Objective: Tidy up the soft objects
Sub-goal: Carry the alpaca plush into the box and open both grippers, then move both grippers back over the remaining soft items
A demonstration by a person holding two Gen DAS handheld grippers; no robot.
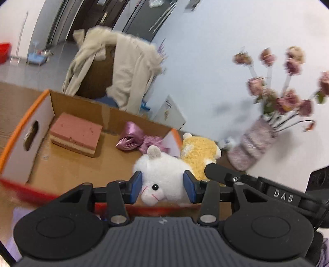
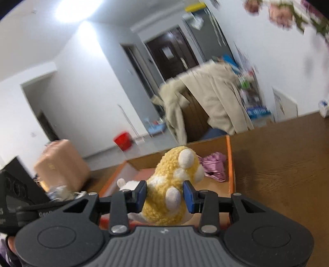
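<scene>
Left wrist view: the left hand-held gripper (image 1: 163, 185) clamps a white plush lamb (image 1: 162, 174) over the near edge of an orange-rimmed cardboard box (image 1: 26, 131) already holding a pink sponge block (image 1: 76, 133) and purple satin bow (image 1: 139, 139); the right hand-held gripper (image 2: 165, 196) grips a yellow fleecy plush toy (image 2: 172, 184), neither yet dropped in.

White walls (image 2: 86, 86) closed the room, and a bright ceiling light (image 2: 78, 10) glared overhead. A dark door (image 2: 172, 57) stood at the far end, past a pale grey floor (image 1: 51, 59). A beige coat (image 1: 131, 69) hung over a brown chair (image 1: 98, 76) beside the wooden table (image 2: 287, 156). A vase of dried pink flowers (image 1: 273, 115) stood on the table near the wall. A red bucket (image 2: 123, 140) sat on the floor, and a peach suitcase (image 2: 61, 162) stood closer by.
</scene>
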